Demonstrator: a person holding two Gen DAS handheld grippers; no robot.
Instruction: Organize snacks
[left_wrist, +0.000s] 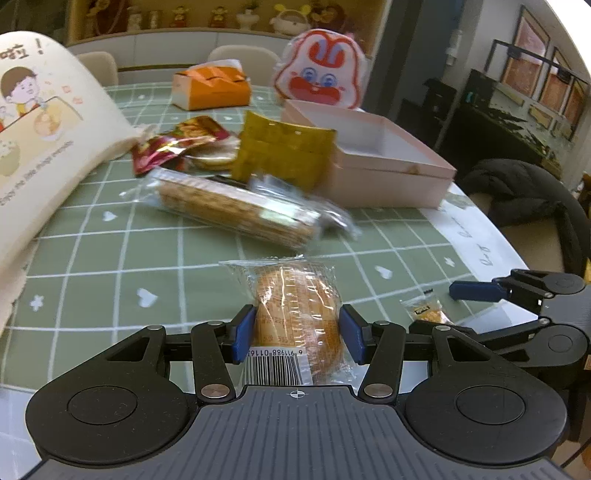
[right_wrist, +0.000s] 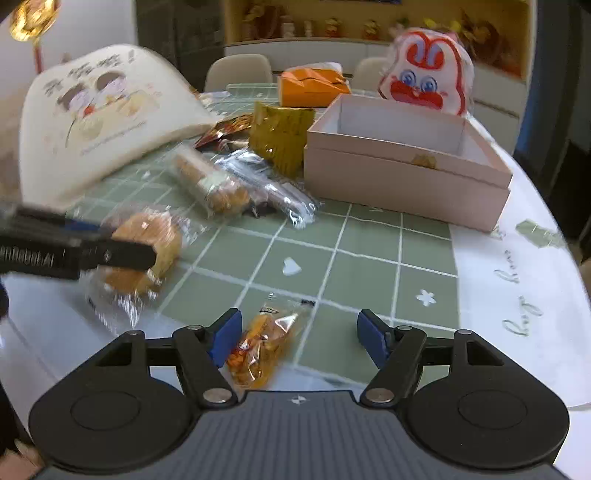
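My left gripper (left_wrist: 297, 332) is shut on a round wrapped bun (left_wrist: 297, 314); the right wrist view shows it at the left (right_wrist: 144, 243), held above the table. My right gripper (right_wrist: 299, 338) is open around a small orange snack packet (right_wrist: 264, 341) that lies on the table next to its left finger; this packet also shows in the left wrist view (left_wrist: 424, 312). An open pink box (right_wrist: 402, 177) stands at the back right, also in the left wrist view (left_wrist: 388, 173). A cracker sleeve (left_wrist: 236, 210), a gold packet (left_wrist: 284, 151) and a red packet (left_wrist: 177, 144) lie beside it.
A cream printed bag (left_wrist: 44, 147) lies at the left. An orange tissue box (left_wrist: 210, 88) and a rabbit-face bag (left_wrist: 321, 70) stand at the back. The green checked tablecloth (right_wrist: 369, 258) ends in a white edge at the right. A chair with a dark coat (left_wrist: 517, 192) is beyond.
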